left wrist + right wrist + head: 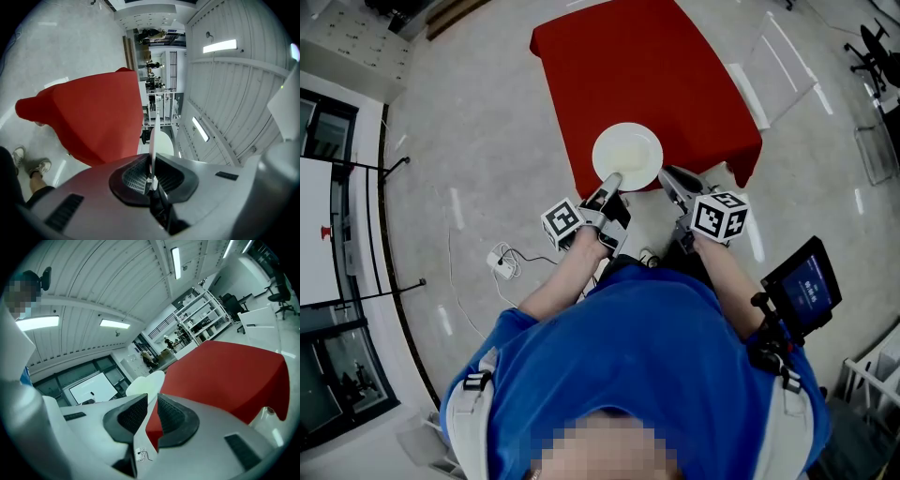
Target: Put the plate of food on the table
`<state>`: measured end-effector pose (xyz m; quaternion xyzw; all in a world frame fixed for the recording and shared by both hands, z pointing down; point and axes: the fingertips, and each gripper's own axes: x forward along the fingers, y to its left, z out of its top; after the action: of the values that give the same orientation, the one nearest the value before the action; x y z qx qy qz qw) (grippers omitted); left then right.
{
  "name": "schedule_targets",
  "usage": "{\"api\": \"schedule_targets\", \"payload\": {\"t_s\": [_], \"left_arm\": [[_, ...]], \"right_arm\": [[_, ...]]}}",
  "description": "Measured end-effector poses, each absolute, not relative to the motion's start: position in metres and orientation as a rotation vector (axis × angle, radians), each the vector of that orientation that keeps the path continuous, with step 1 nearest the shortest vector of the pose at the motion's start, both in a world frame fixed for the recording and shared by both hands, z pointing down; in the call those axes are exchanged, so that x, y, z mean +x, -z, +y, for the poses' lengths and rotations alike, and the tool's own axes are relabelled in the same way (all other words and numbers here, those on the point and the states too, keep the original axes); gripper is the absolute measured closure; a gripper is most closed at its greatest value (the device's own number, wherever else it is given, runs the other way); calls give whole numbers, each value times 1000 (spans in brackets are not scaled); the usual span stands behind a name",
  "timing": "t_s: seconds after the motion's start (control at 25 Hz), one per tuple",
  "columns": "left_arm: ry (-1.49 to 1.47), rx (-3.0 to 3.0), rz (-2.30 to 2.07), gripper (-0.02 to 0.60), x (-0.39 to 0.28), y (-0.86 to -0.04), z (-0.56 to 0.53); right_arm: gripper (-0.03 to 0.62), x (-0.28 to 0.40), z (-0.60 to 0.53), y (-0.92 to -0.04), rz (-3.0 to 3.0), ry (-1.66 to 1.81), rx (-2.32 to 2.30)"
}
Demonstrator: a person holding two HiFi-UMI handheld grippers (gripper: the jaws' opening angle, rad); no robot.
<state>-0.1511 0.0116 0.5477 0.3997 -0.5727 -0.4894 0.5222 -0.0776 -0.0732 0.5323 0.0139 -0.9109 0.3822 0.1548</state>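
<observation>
A round white plate [627, 157] hovers over the near edge of the table, which is draped in a red cloth [637, 70]. My left gripper [612, 180] is shut on the plate's near rim. In the left gripper view the plate [153, 136] shows edge-on, pinched between the ribbed pads of the left gripper [151, 164], with the red cloth [93, 117] to the left. My right gripper [668, 176] hangs just right of the plate, apart from it. In the right gripper view the right gripper [151, 404] is open by a narrow gap with nothing inside; the plate [145, 383] and red cloth [225, 376] lie beyond. I cannot make out any food.
A small screen on a stand [804, 284] is close at my right. A white power strip with its cable [502, 263] lies on the pale floor at the left. White panels [778, 61] and an office chair [872, 47] stand beyond the table. The person's shoes [30, 164] show below.
</observation>
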Motion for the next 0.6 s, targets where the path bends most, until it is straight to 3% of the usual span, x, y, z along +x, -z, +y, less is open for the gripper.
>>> {"api": "schedule_targets", "payload": {"t_s": [0.6], "left_arm": [[1178,924,-1458,558,-163,-568,24]], "right_arm": [[553,-96,-68,-550,-2588,-1052,-72]]}}
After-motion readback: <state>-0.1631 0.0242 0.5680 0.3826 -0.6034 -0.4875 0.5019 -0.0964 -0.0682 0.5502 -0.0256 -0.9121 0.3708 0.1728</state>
